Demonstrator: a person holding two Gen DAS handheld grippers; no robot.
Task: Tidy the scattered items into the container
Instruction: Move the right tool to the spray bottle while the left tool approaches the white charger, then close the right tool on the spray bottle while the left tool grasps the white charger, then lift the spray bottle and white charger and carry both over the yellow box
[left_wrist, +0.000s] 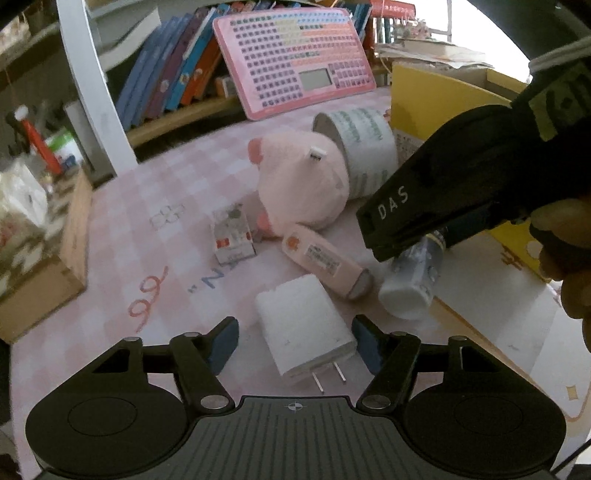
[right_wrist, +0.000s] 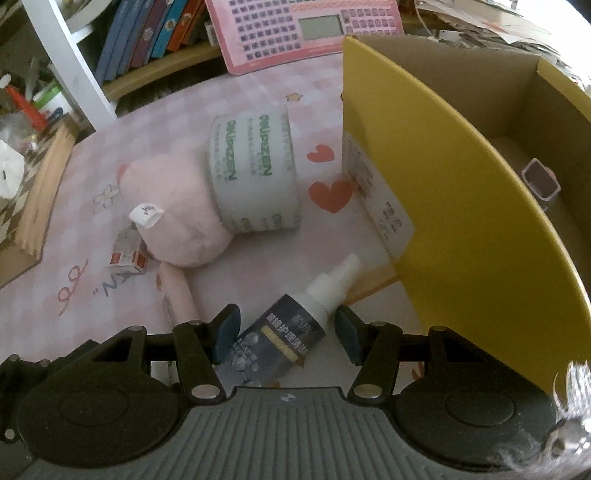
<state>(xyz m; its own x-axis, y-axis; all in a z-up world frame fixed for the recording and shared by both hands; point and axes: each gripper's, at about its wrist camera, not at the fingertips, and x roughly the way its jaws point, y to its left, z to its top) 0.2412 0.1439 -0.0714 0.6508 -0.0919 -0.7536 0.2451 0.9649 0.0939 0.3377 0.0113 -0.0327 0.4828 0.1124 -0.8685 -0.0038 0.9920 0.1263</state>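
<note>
My left gripper (left_wrist: 293, 341) is open around a white plug charger (left_wrist: 304, 328) lying on the pink checked table; its right pad sits close to the charger, the left pad stands apart. My right gripper (right_wrist: 286, 332) is open around a dark spray bottle (right_wrist: 284, 332) with a white nozzle; the bottle lies between the pads. In the left wrist view that bottle (left_wrist: 413, 280) shows under the right gripper's black body. A pink tube (left_wrist: 325, 260), a pink plush (left_wrist: 301, 181), a white-green roll (left_wrist: 364, 151) and a small carton (left_wrist: 231, 234) lie scattered. The yellow box (right_wrist: 443, 184) stands open at right.
A small pink-rimmed item (right_wrist: 541, 179) lies inside the yellow box. A cardboard box (left_wrist: 40, 254) sits at the table's left edge. A pink keyboard toy (left_wrist: 295, 55) leans on books at the back, by a white shelf post (left_wrist: 92, 85).
</note>
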